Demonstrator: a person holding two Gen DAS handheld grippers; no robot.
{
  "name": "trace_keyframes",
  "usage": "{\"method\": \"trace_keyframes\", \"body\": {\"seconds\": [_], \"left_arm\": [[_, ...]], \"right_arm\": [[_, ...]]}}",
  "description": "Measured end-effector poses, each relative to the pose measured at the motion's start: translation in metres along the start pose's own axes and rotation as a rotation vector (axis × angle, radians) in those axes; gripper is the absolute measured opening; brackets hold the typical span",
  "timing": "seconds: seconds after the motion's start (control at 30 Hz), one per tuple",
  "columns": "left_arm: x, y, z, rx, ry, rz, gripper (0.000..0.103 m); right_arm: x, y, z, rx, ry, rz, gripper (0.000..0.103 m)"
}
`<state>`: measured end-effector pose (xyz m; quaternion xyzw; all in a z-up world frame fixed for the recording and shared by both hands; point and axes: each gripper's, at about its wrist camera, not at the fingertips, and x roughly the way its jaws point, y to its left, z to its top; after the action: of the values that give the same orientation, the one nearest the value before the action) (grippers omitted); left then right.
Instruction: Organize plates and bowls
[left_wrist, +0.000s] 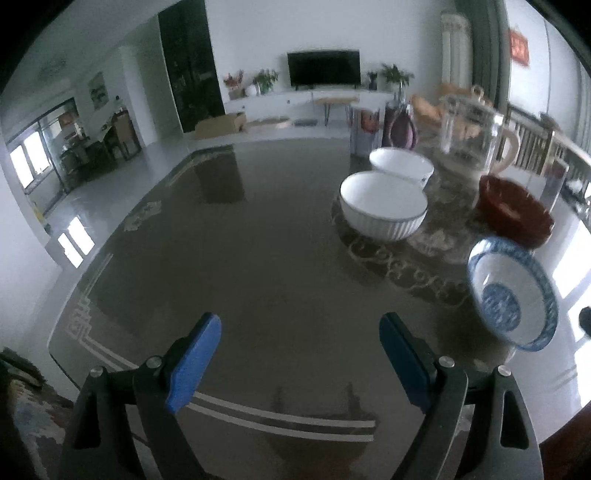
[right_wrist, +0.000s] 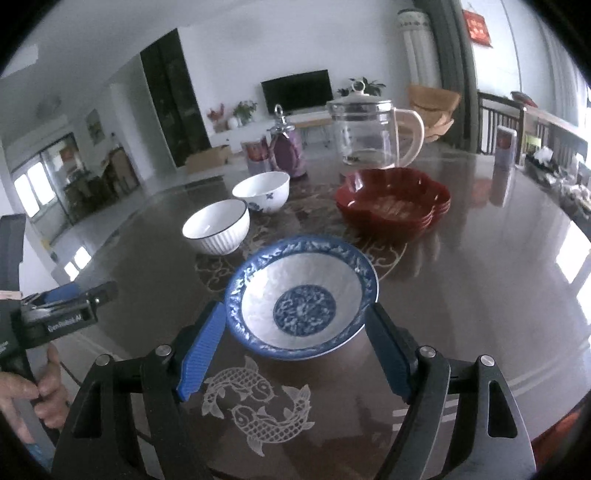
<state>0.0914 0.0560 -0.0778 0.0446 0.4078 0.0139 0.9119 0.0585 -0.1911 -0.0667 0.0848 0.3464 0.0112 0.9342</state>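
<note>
- Right wrist view: your right gripper has the blue-and-white bowl sitting between its jaws, which stand wide apart. The left pad is right at the rim and the right pad is at the rim's other side; I cannot tell whether either actually presses, so treat the bowl as not yet held.
- The bowl appears to rest on the glossy desk, close to you and just beyond the inlaid fish pattern.
- Expect glazed ceramic: stiff, fairly heavy for its size, slick and breakable. The flared rim slopes outward, so flat pads closing across it could ride up and let it pop free.
- A safer hold is probably one pad inside and one outside the wall, pinching the rim, or lower on the body below the flare.
- Farther back sit the ribbed white bowl and the white flower-print bowl, side by side and almost touching; the red scalloped dishes, seemingly stacked, lie to their right, in front of the glass kettle.
- Left wrist view: your left gripper hovers over bare desk, jaws spread and empty, free to steady a stack.
- Set ceramic down softly; the hard top will chip it.
</note>
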Motion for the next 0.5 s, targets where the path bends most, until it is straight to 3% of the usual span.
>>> {"method": "trace_keyframes", "body": {"seconds": [0.1,0.33,0.5], "left_arm": [[0.01,-0.001,-0.003,0.006,0.042,0.0,0.087],[0.023,0.006,-0.002,-0.01,0.065,0.011,0.087],[0.034,0.017,0.004,-0.044,0.097,-0.066,0.087]], "right_arm": [[0.004,-0.003,0.002,0.024,0.045,-0.049,0.081],[0.006,0.001,0.004,0.003,0.024,-0.08,0.081],[0.014,0.004,0.009,0.004,0.044,-0.104,0.081]]}}
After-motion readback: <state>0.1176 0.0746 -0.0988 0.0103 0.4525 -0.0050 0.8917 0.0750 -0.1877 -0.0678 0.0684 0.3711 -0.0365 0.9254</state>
